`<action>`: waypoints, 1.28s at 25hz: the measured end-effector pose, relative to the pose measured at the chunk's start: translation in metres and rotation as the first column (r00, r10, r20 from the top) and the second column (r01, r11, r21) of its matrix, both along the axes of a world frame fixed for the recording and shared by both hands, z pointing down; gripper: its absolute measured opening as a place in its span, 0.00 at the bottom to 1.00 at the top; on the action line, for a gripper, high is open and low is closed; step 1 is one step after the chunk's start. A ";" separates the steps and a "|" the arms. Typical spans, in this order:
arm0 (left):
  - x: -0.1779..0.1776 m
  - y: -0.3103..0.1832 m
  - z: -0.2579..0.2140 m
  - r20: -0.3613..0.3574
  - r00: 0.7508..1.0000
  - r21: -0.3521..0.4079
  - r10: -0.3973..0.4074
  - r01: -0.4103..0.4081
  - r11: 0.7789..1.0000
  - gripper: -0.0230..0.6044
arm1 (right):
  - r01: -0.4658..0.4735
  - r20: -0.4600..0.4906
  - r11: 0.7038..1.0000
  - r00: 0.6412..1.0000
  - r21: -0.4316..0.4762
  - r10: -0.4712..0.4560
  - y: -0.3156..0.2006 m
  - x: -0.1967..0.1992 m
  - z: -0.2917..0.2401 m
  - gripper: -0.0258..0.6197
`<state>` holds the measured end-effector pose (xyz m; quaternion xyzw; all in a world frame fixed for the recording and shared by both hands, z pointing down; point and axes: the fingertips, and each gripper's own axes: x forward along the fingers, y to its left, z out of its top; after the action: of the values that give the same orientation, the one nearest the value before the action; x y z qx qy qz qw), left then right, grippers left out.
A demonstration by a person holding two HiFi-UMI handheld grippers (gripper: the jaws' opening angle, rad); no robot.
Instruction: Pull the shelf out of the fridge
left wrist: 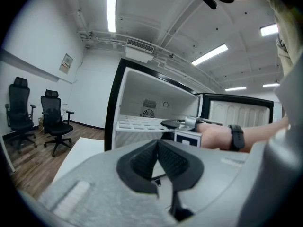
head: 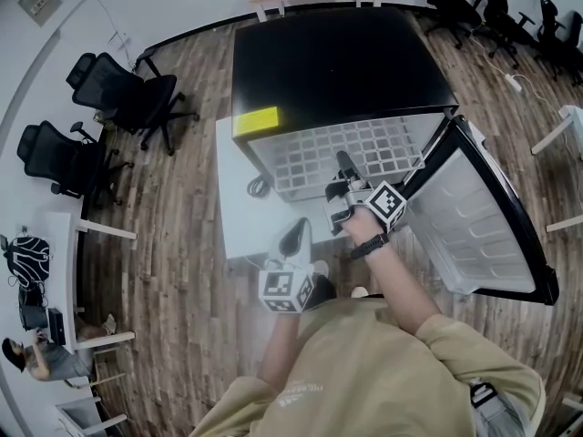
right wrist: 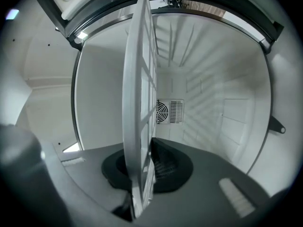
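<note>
Right gripper [right wrist: 142,167] clamps the grid shelf [right wrist: 139,79] inside the open fridge [head: 337,62], beside its door [head: 474,217]; left gripper [left wrist: 158,148], seemingly closed and empty, hangs near a white table [head: 239,203] on the wood floor [head: 182,217].

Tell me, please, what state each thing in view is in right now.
fridge: open.
fridge door: swung wide.
shelf: partly out of the fridge, front edge clamped.
right tool: shut on the shelf.
left tool: shut, empty, apart from the fridge.
</note>
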<state>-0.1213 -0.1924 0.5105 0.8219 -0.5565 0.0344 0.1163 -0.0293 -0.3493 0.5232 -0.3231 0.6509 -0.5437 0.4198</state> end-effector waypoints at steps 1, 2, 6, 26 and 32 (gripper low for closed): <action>-0.002 -0.002 -0.001 -0.002 1.000 -0.002 -0.009 0.009 1.000 0.04 | 0.008 -0.005 1.000 1.000 -0.002 -0.008 -0.001 0.000 -0.001 0.09; -0.004 -0.004 -0.002 -0.004 1.000 -0.004 -0.017 0.017 1.000 0.04 | 0.015 -0.008 1.000 1.000 -0.005 -0.015 -0.001 0.001 -0.001 0.09; -0.010 -0.003 -0.010 -0.006 0.999 0.002 -0.046 0.046 0.999 0.04 | 0.037 -0.011 0.999 0.999 -0.013 -0.037 0.005 0.003 -0.004 0.09; 0.019 0.043 -0.020 0.022 0.996 0.055 -0.083 0.081 0.995 0.04 | 0.124 -0.011 0.992 0.992 -0.025 -0.124 0.070 0.016 -0.003 0.09; 0.029 0.067 -0.021 0.022 0.994 0.084 -0.110 0.107 0.991 0.04 | 0.151 -0.120 0.985 0.980 -0.079 -0.159 0.129 0.028 0.028 0.09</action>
<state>-0.0918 -0.1253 0.4898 0.7940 -0.6029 0.0158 0.0763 -0.0010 -0.2206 0.5510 -0.3194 0.6799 -0.5757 0.3228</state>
